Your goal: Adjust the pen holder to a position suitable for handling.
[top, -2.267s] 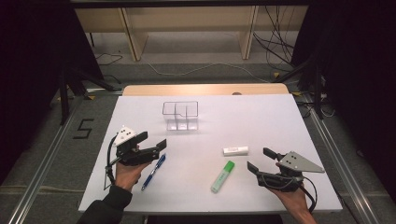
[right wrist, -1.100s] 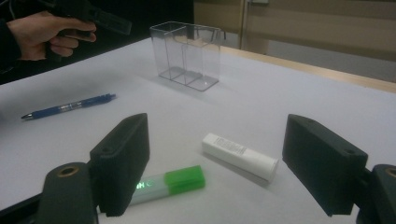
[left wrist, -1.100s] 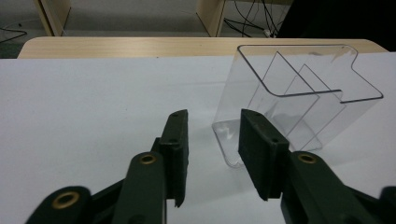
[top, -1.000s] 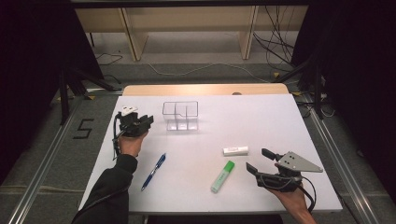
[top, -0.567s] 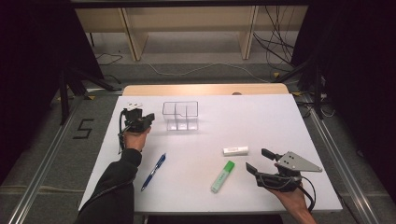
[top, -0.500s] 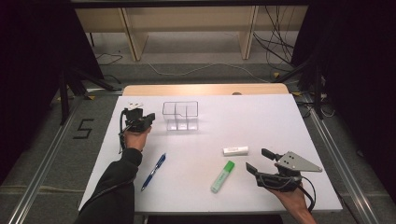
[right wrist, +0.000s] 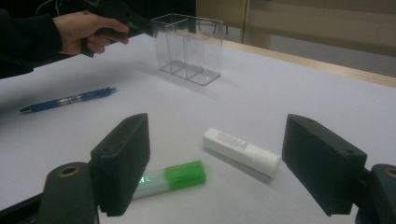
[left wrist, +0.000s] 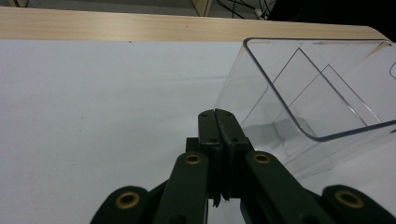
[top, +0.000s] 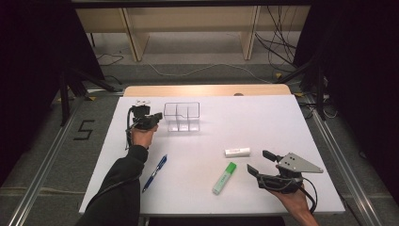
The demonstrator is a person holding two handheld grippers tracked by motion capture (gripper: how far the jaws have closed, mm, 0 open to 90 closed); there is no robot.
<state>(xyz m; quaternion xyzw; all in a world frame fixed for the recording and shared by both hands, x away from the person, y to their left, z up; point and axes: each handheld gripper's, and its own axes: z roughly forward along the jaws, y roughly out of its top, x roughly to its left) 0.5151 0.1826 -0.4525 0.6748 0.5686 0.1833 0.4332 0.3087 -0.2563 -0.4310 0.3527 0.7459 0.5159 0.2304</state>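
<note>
High view: the left tool (top: 149,120) sits just beside the clear divided organizer (top: 182,116) at its 9 o'clock, on the white bench (top: 263,122). The right tool (top: 261,165) waits at 4 o'clock.

Left gripper view: jaws pressed together, empty, tips at the organizer's wall.

Right gripper view: jaws wide apart, green highlighter (right wrist: 170,179) and white tube (right wrist: 242,151) between them.

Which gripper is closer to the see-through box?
The left. The left gripper, jaws shut, sits right beside the clear box at its left wall. The right gripper rests open far away at the table's near edge, by the green highlighter.
</note>
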